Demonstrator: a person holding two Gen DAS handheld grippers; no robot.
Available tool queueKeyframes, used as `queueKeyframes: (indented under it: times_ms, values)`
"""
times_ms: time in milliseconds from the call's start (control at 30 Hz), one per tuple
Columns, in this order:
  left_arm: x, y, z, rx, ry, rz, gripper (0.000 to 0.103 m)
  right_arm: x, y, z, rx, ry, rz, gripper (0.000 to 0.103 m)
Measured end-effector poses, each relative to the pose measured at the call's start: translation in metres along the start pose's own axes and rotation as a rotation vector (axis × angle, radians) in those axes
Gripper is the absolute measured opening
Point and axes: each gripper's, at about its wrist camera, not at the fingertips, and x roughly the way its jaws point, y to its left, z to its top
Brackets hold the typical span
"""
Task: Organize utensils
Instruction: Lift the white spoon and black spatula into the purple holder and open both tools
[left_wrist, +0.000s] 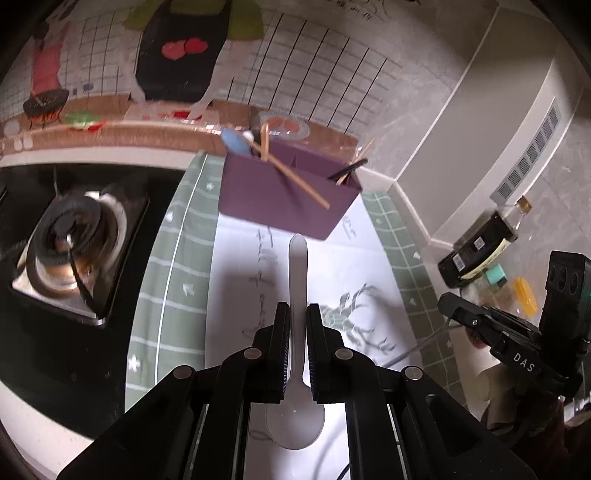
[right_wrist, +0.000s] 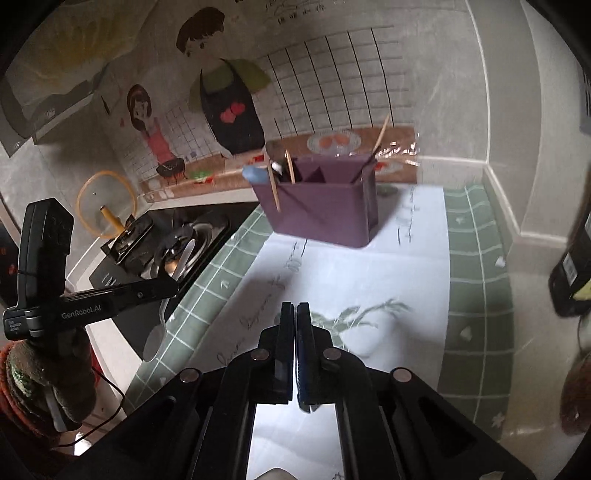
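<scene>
Left gripper jaws clamped on white spoon mid-handle, held above the paper short of purple organizer. Handle may catch the slanting chopsticks. Right gripper jaws together, empty.

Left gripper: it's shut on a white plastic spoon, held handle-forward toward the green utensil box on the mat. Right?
Not quite: the utensil box is purple, not green; the green is the mat under it. The left wrist view shows this. The rest holds: the left gripper is shut on the white plastic spoon, handle pointing toward the box.
</scene>
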Motion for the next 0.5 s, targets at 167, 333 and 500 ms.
queueKeyframes:
  times_ms: [167,333,500]
  values:
    - [0.003,0.004,0.01,0.003,-0.008,-0.014,0.009,-0.001,0.004,0.007,-0.056,0.029,-0.033,0.001]
    - [0.011,0.014,0.005,-0.031,0.013,-0.025,0.009,-0.006,0.0,0.003,-0.06,0.037,-0.046,0.002]
    - [0.017,0.019,-0.004,-0.056,0.037,-0.032,0.009,0.003,0.002,-0.013,-0.066,0.103,-0.034,0.004]
